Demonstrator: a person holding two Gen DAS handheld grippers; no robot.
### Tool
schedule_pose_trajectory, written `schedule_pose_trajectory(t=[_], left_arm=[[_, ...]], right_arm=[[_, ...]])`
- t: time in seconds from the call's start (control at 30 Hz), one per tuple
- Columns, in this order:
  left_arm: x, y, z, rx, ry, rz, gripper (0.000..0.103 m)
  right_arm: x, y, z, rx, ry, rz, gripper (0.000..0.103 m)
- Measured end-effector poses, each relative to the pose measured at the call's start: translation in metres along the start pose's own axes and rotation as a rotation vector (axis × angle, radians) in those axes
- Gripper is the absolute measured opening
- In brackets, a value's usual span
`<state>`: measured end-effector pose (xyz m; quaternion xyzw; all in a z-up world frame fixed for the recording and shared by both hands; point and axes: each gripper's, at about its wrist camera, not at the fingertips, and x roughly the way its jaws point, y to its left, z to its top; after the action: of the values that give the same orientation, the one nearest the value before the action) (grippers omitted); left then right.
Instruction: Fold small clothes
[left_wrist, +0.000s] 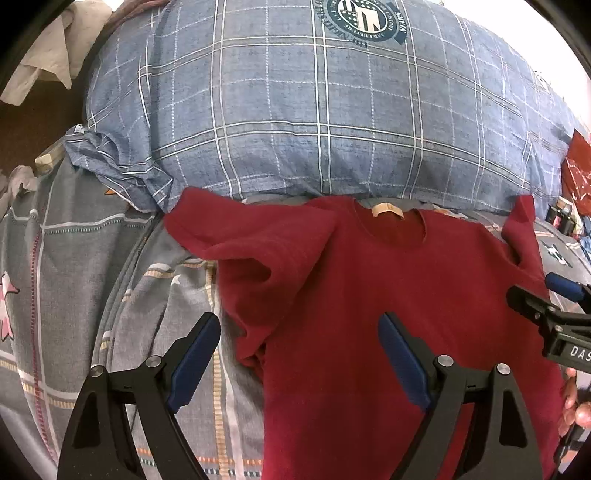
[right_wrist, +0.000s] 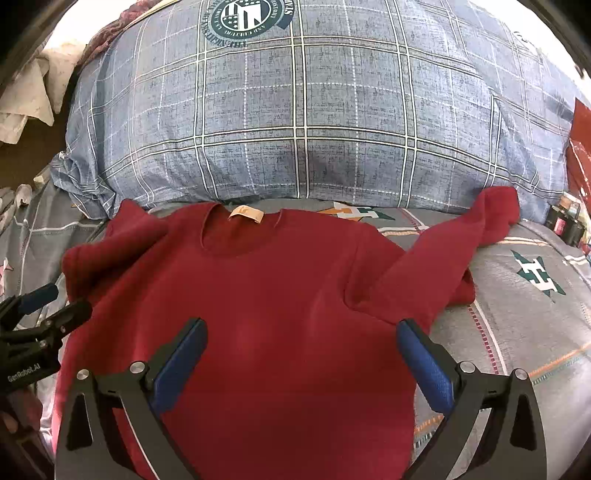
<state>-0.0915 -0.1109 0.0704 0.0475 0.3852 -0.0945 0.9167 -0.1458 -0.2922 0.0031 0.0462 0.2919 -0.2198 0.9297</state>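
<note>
A dark red long-sleeved shirt lies face up on the bed, its collar and tan neck label toward the pillow. Its left sleeve is bunched beside the body. The right sleeve stretches out toward the pillow. My left gripper hovers open over the shirt's left edge, holding nothing. My right gripper hovers open over the chest, also holding nothing. Each gripper shows at the edge of the other's view: the right gripper, the left gripper.
A big blue plaid pillow lies right behind the collar. The grey patterned bedsheet surrounds the shirt. White cloth hangs at the far left, a red bag sits far right. A hand holds the right gripper.
</note>
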Motion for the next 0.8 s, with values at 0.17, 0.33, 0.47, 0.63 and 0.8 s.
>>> schedule_pose_trajectory(t=[0.17, 0.33, 0.47, 0.63, 0.8], left_arm=[[0.003, 0.002, -0.001, -0.006, 0.008, 0.004, 0.088], [0.004, 0.001, -0.001, 0.0, 0.004, -0.005, 0.088], [0.007, 0.003, -0.001, -0.017, 0.012, -0.012, 0.088], [0.006, 0.003, -0.001, -0.015, 0.007, -0.005, 0.088], [0.005, 0.006, -0.001, -0.025, 0.005, -0.012, 0.088]], right_arm=[[0.0, 0.005, -0.001, -0.018, -0.009, 0.003, 0.102], [0.003, 0.006, -0.003, -0.02, -0.012, 0.014, 0.102], [0.006, 0.008, -0.004, -0.025, -0.002, 0.007, 0.102], [0.008, 0.011, -0.005, -0.035, -0.003, 0.007, 0.102], [0.007, 0.013, -0.006, -0.042, -0.002, 0.01, 0.102]])
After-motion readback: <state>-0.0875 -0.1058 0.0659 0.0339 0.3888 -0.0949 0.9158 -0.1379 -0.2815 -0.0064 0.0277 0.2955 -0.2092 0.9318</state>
